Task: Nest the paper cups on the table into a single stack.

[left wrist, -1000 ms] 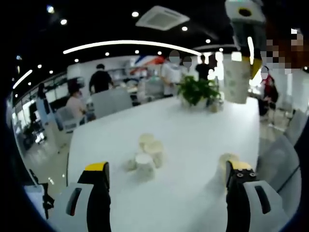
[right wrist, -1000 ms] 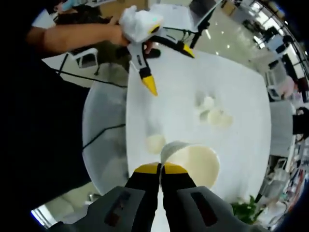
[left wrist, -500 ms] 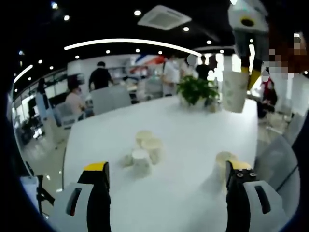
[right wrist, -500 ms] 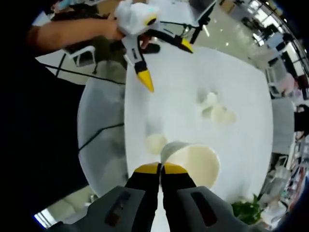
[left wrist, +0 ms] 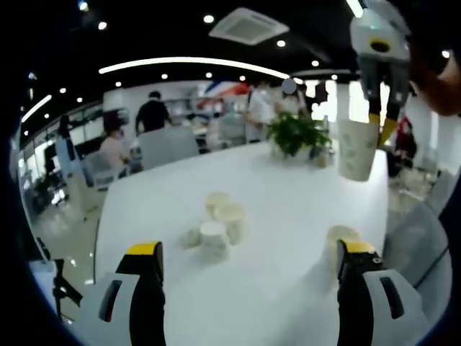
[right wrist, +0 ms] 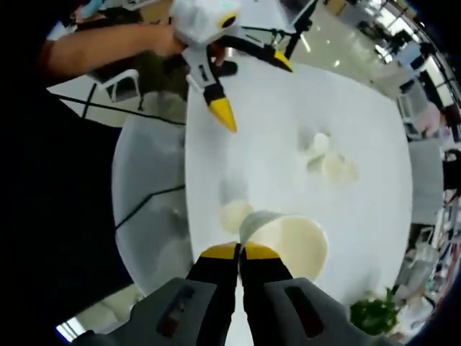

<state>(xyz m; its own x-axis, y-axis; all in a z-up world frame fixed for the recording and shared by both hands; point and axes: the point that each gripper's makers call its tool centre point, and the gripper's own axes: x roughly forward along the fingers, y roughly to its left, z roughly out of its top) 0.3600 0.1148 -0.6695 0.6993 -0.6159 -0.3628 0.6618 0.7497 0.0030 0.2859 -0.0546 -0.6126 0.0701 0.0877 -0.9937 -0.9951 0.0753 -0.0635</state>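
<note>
White table [left wrist: 288, 209] spreads ahead of both tools; a potted plant [left wrist: 297, 133] stands at its far edge in the left gripper view.

Progress, judged: early. No stack built. A cluster of cups [left wrist: 216, 229] sits loose on the table, ahead of the left gripper [left wrist: 248, 254] and between its jaw lines, some upright and at least one apparently on its side. A single cup [left wrist: 338, 241] stands just beside the left tool's right jaw tip. One cup is in transit; everything else is left to nest.

Left gripper: jaws spread wide, nothing between them, hovering above the near table edge.

Right gripper [right wrist: 239, 251]: jaws pinched together on the rim of the held cup [right wrist: 288, 244], mouth open toward the camera. In the left gripper view this held cup [left wrist: 358, 148] hangs in the air, high and to the right, above the single cup. In the right gripper view the single cup [right wrist: 235, 214] lies just past the jaw tips, the cluster [right wrist: 325, 160] farther ahead to the right.

Change over the last second: held cup has come lower and tilts more in the left gripper view, closer to the single cup. Cups on the table unchanged. Left gripper stays open.
</note>
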